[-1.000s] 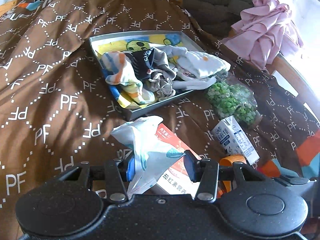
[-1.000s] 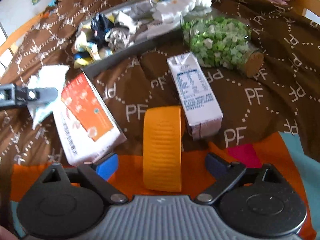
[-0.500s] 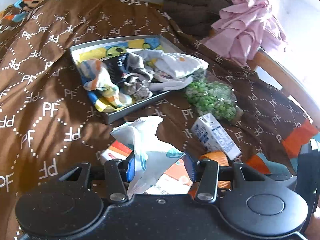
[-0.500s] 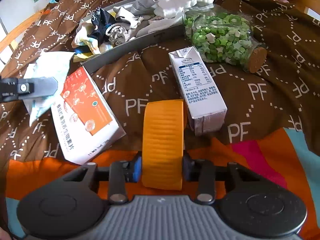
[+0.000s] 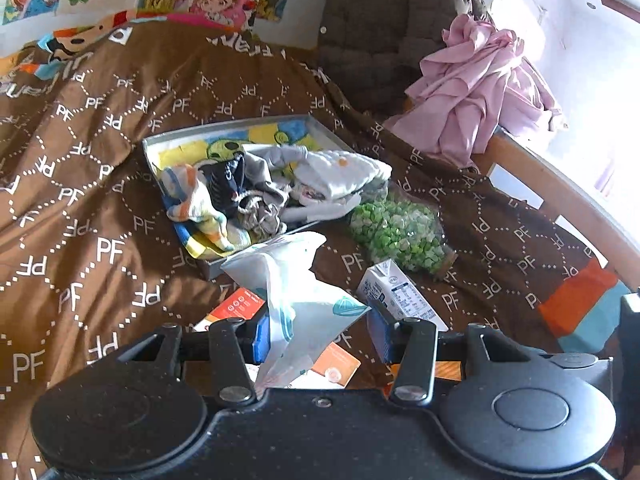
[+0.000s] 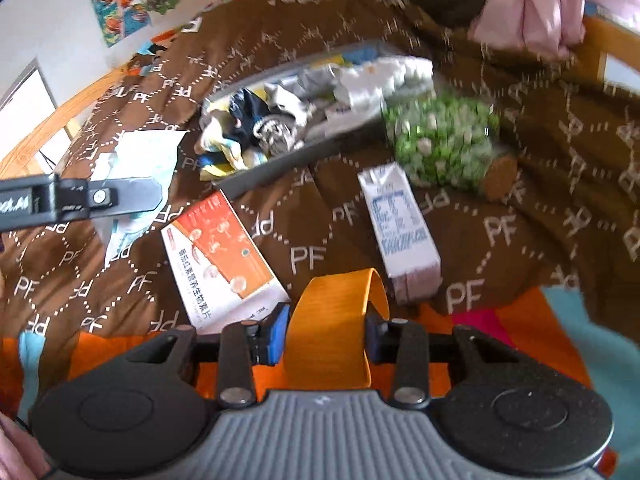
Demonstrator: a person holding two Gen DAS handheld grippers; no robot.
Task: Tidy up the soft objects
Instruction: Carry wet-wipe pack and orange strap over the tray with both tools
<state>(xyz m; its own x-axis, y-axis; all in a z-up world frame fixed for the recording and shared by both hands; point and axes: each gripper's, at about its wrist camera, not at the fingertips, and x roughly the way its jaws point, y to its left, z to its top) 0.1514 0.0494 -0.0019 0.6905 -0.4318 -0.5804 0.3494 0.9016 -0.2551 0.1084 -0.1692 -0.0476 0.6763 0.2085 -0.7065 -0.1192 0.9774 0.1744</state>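
Milk carton (image 6: pixel 400 220) beside orange-white box (image 6: pixel 222 260); tray (image 5: pixel 320 130) behind.

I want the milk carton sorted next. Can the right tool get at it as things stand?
Probably not yet: the right tool is shut on the orange band. The milk carton itself lies uncovered just ahead.

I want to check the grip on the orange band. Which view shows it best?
The right wrist view: the orange band sits centred, clamped in the right gripper. The left wrist view shows only an orange sliver behind the left gripper.
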